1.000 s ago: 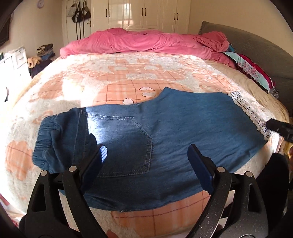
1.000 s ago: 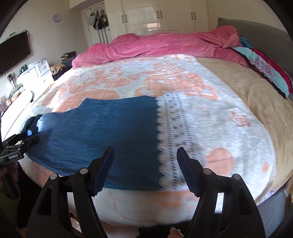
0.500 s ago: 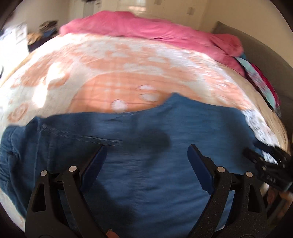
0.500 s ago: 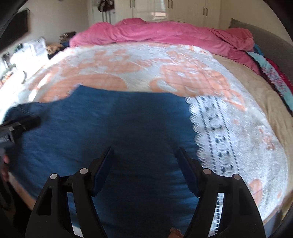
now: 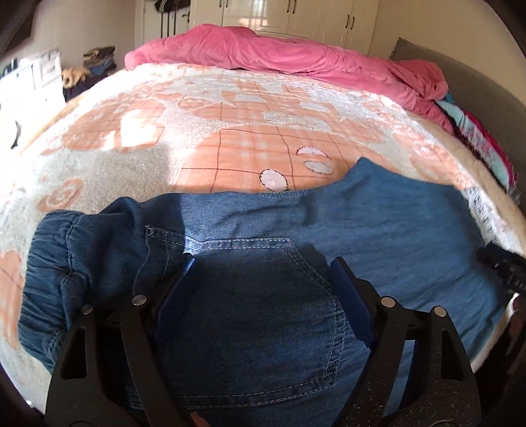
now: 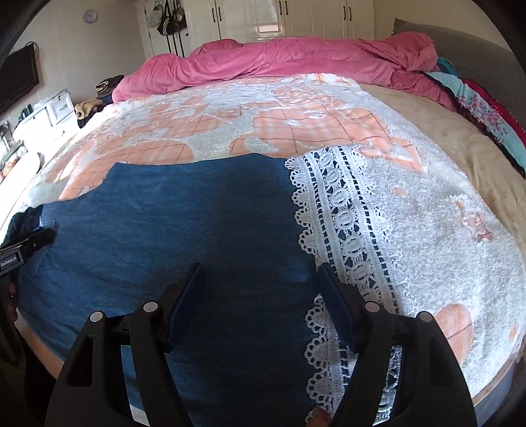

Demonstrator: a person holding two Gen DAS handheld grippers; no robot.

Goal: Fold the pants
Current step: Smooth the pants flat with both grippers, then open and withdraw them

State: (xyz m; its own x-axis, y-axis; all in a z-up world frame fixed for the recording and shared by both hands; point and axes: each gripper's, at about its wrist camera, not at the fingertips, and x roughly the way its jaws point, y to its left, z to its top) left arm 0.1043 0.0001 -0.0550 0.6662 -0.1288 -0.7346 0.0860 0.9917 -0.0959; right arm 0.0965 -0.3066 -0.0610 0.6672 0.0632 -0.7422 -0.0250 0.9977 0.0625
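1. Bed [image 6: 443,141] fills the room, under a white-and-peach fleece blanket [image 5: 250,108].
2. Pink duvet [image 6: 279,62] bunched along the far side.
3. White wardrobe [image 6: 312,19] behind; wall clock [image 6: 89,15] left.
4. Sunlight patches across the blanket.

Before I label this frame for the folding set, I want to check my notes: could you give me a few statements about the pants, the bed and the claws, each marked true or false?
1. The denim pants lie spread flat on the bed's peach-and-white blanket. True.
2. The left claw is clamped on the back pocket. False: its jaws stand apart above the pocket, having just closed a little, and they pinch no fabric.
3. The leg ends in a white lace hem. True.
4. The right claw is open over the leg near that hem. True.
5. The pink duvet covers the pants. False: it is bunched at the bed's far side, away from them.
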